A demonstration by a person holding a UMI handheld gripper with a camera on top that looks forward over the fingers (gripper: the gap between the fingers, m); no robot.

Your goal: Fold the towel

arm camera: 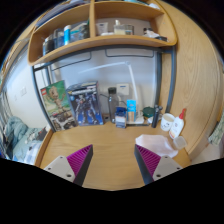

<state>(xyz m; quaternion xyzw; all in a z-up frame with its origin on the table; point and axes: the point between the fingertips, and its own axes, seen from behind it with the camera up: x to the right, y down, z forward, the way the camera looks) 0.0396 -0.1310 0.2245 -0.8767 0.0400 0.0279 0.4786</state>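
A pale pinkish-white towel [160,146] lies crumpled on the wooden desk [108,150], just beyond and beside my right finger. My gripper [112,160] is open above the desk, with nothing between the fingers. The magenta pads [78,159] face each other across a wide gap of bare wood. The right fingertip [150,161] overlaps the towel's near edge in the view; I cannot tell if it touches.
Boxes [85,105], a blue carton [131,108] and small items stand along the desk's back edge against the wall. A white bottle [178,124] and a cup [168,123] stand at the right. A wooden shelf [100,35] hangs overhead.
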